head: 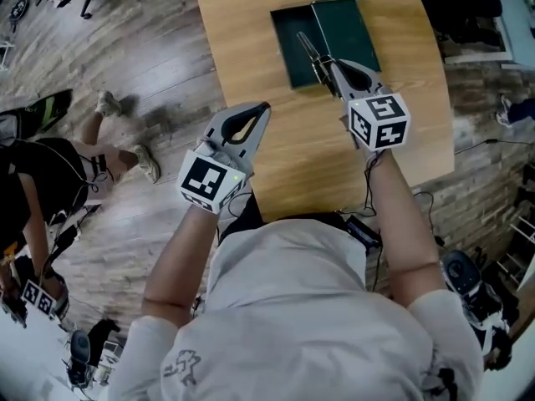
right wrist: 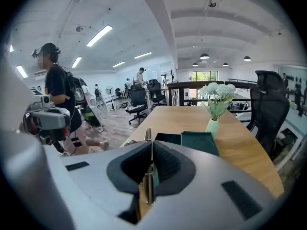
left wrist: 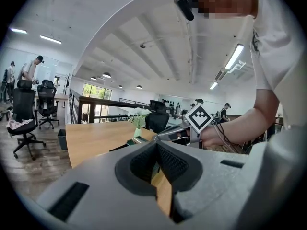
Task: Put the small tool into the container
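1. One wooden worktop (head: 251, 23) carries everything that counts here.
2. One dark green container (head: 292, 53) lies near the middle of the worktop's far edge. It is opened out, a dark tray with a flat green panel (head: 344, 25) touching its right side. I cannot tell whether that panel is a lid or a second half. I see nothing lying loose in the tray, so to my eye the job is not yet finished.
3. There are two handheld tools.
   - The right tool (head: 323, 65) hangs over the container's near edge, clenched on the stick.
   - The left tool (head: 262, 109) hovers at the worktop's near left edge, well apart from the container. Its jaws are pressed together at the tips with nothing between them.
4. One pale vase (right wrist: 212, 127) of white flowers stands at the far edge, just behind the container.
5. One thin metal stick (head: 308, 47) is the small thing to be stowed. It is pinched between the right tool's jaws, and its free end reaches out over the tray, close to where tray and panel meet. I cannot tell whether the tip touches the tray. I judge the carrying is all but done. What remains is to lower the stick into the tray and let the jaws go.
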{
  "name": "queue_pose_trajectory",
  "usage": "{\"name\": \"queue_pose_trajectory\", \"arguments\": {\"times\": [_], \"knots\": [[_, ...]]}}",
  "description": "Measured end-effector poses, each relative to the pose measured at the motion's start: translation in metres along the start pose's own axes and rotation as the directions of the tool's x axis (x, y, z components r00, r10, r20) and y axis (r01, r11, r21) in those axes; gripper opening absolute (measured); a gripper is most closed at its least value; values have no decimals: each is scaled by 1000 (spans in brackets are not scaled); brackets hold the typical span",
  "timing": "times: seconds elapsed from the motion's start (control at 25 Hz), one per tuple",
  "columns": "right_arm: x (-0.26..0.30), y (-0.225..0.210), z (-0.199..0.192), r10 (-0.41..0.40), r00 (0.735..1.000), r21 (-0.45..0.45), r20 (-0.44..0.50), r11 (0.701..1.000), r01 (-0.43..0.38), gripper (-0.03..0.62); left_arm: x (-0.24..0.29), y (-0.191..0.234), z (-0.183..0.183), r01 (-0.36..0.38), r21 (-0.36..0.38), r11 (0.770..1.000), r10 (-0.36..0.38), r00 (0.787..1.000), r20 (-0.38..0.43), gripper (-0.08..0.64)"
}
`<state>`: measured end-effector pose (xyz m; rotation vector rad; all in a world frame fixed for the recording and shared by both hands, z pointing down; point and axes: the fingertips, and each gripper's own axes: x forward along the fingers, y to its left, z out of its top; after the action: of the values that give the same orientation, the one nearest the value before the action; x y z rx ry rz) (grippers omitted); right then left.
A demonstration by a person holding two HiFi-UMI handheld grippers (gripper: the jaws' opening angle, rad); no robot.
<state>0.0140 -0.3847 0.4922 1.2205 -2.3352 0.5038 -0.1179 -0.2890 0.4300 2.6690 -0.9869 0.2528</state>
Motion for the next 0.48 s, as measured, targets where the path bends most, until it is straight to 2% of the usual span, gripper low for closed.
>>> {"name": "queue_pose_trajectory", "arguments": {"times": [0.28,0.48], "knots": [[55,-16,-12,-18,998,38,-65,999,20,17,18,34,-17,-3,-11,1000,3,1000,-12,5],[78,-28,-19,-34,995,69,-95,997,40,17,30,41,-28,-2,-28,1000,2,1000,-18,5]]}}
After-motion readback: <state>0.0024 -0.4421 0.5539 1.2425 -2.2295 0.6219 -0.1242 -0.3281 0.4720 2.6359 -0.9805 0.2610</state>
